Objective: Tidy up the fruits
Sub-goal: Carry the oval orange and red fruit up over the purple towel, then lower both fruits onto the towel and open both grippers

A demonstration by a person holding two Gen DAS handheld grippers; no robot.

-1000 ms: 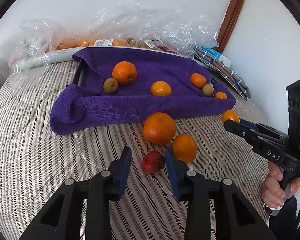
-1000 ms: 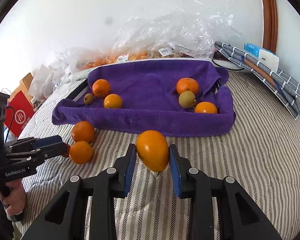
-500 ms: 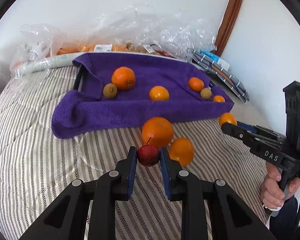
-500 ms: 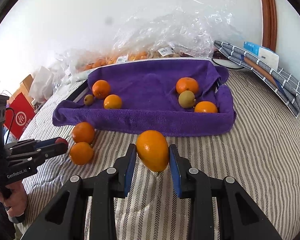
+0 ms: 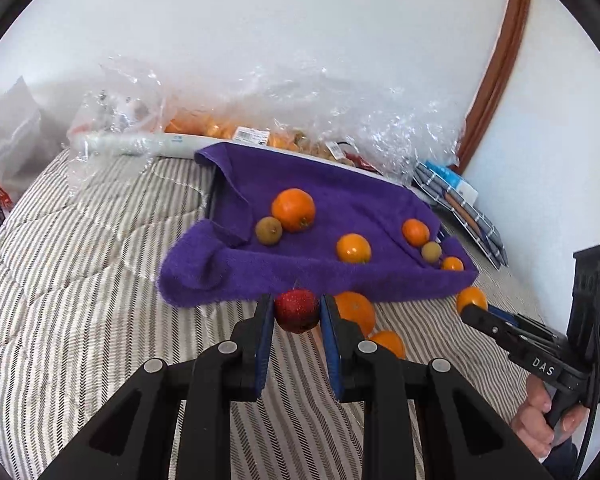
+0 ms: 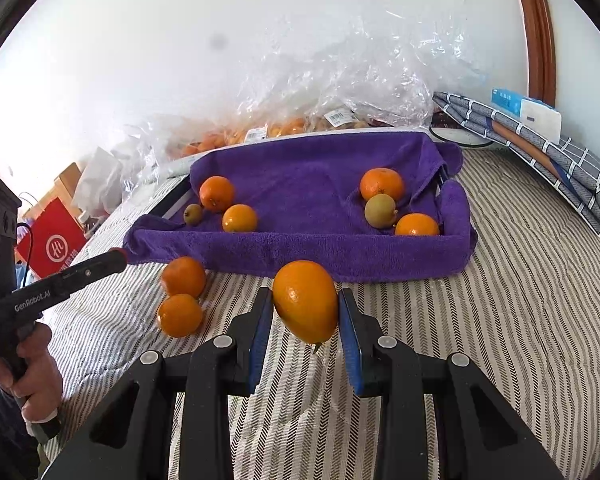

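My left gripper [image 5: 296, 312] is shut on a small red fruit [image 5: 297, 310] and holds it above the striped bed, just in front of the purple-towel tray [image 5: 260, 272]. My right gripper [image 6: 305, 308] is shut on an orange [image 6: 305, 300], also lifted near the tray's front edge [image 6: 300, 248]. The tray holds several oranges and two brownish-green fruits [image 6: 380, 210] [image 6: 193, 214]. Two loose oranges [image 6: 184, 276] [image 6: 179, 315] lie on the bed in front of the tray's left end, partly hidden behind my left fingers in the left wrist view [image 5: 356, 310].
Clear plastic bags with more fruit [image 6: 280, 128] lie behind the tray against the wall. Folded checked cloth and a blue-white box [image 6: 532, 112] sit at the back right. A red bag [image 6: 52, 240] stands beside the bed on the left.
My left gripper closed on the red fruit and lifted it off the bed toward the tray. The right gripper kept holding its orange, almost still.
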